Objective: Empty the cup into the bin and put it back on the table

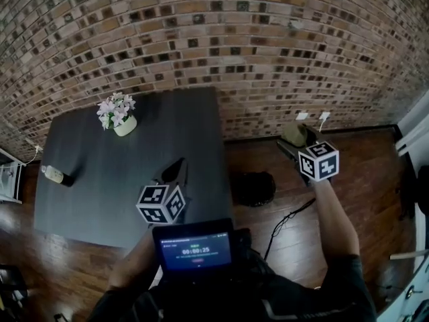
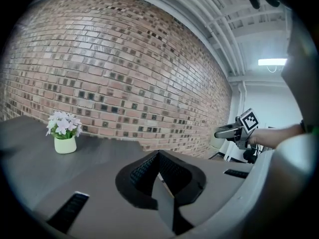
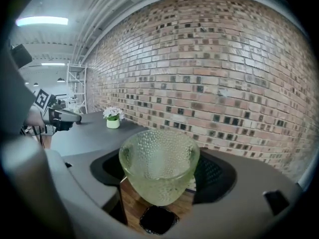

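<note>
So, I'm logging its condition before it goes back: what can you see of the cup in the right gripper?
The cup is pale green and translucent, glass-like, its wall covered in small raised bumps, wide at the rim and tapering to a narrow base. It looks whole, with nothing visible inside. It sits roughly upright, mouth tipped toward the camera, gripped at its sides by the right gripper. It hangs off the table, over wooden floor near the black bin.

Table (image 1: pixel 100 200) middle: was open.
Far left: flower pot (image 1: pixel 123 123) stood in the way.
Floor right: bin (image 1: pixel 253 188) sat there.
</note>
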A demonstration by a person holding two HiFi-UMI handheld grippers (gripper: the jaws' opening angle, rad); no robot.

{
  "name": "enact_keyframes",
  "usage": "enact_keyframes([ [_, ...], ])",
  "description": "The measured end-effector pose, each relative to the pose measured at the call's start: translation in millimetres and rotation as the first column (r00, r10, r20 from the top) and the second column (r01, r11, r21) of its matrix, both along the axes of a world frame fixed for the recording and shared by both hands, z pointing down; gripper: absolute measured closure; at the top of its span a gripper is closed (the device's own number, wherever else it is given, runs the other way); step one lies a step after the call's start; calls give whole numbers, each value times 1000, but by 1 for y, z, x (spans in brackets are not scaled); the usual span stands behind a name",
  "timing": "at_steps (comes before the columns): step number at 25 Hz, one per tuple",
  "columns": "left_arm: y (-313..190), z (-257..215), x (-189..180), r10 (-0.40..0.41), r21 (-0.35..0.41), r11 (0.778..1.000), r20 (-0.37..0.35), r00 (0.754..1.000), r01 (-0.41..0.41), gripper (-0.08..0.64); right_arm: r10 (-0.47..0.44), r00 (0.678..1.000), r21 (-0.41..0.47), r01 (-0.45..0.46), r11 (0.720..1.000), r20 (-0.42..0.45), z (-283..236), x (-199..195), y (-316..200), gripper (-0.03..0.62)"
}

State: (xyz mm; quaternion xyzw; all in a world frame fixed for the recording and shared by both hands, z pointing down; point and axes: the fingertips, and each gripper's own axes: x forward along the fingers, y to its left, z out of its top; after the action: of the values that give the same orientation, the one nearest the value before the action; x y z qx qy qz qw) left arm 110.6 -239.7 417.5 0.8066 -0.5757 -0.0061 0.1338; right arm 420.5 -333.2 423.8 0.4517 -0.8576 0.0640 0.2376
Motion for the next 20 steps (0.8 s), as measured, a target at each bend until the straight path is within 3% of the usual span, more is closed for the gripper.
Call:
enact_keyframes([
  [11, 19, -4, -40, -138, 9, 990, 9, 990, 138, 560, -216, 973, -6, 218, 976, 79, 1, -96, 4, 196],
  [20, 40, -8, -73, -254, 19, 967, 18, 967, 253, 560, -376, 917, 1, 379, 925, 135, 5, -168, 7, 196],
])
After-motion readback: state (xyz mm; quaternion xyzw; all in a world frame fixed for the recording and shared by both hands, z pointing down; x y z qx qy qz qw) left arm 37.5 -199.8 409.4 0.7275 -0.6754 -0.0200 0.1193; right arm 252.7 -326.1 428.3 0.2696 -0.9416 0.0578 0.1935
